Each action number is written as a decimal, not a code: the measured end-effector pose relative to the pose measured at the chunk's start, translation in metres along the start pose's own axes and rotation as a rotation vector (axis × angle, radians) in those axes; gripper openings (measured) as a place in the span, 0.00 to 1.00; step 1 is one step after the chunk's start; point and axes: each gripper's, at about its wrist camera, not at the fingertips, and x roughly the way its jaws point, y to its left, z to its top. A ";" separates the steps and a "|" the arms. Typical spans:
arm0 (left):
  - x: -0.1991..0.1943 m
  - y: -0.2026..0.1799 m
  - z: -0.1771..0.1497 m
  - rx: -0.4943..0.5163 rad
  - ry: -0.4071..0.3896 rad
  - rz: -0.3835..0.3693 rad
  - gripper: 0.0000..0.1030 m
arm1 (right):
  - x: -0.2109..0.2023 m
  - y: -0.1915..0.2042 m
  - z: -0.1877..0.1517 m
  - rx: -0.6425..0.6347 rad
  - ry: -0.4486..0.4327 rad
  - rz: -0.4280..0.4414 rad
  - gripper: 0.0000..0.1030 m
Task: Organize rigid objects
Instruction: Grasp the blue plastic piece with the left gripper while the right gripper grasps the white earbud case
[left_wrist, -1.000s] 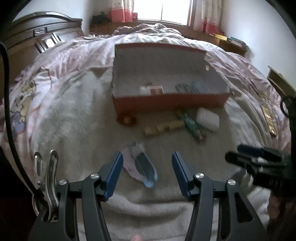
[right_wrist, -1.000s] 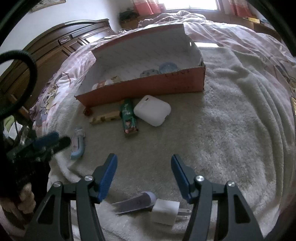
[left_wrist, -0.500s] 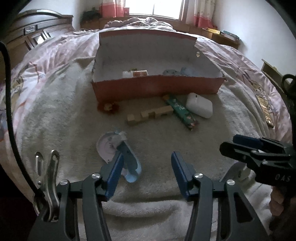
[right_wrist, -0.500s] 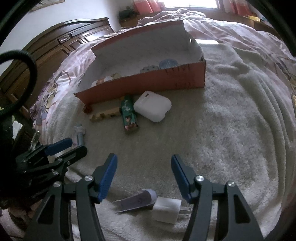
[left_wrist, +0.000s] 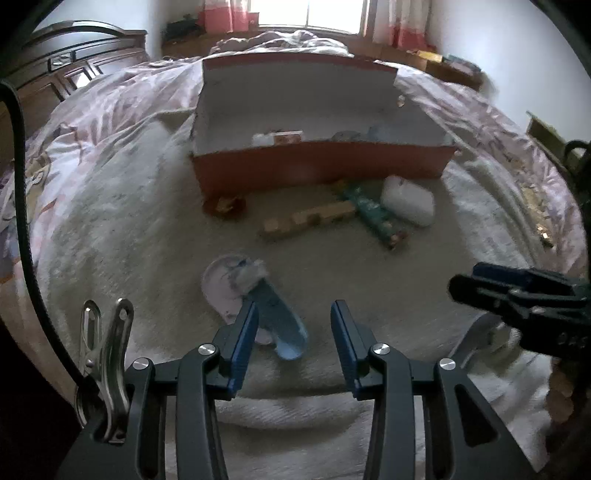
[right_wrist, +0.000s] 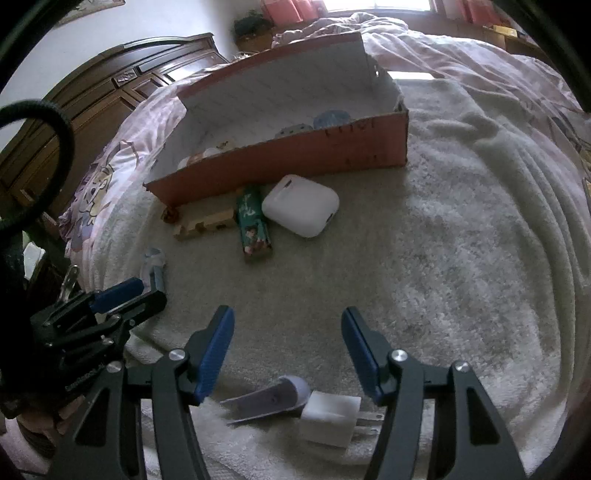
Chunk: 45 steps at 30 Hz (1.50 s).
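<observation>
Our left gripper (left_wrist: 293, 339) is closing around the blue shoehorn (left_wrist: 275, 317) lying on the fuzzy blanket (left_wrist: 147, 236). It looks light, hard and slippery, so we pinch its narrow middle. Our right gripper (right_wrist: 288, 350) waits apart.

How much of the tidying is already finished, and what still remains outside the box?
Done: a few small items already lie inside the red box. In hand: the left gripper is closing around the blue tool, not yet gripped. Left: the white case, green pack, wooden block, white charger and purple piece. The right gripper hangs open, empty.
</observation>
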 end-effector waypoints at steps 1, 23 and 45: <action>0.002 0.001 0.000 -0.001 0.009 0.005 0.41 | 0.000 0.000 0.000 0.000 -0.001 0.000 0.62; 0.025 0.005 0.012 -0.050 0.006 -0.032 0.41 | 0.012 -0.001 0.016 -0.036 -0.006 -0.056 0.62; 0.032 0.011 0.020 -0.040 -0.017 -0.004 0.28 | 0.055 0.016 0.067 -0.276 -0.023 -0.189 0.49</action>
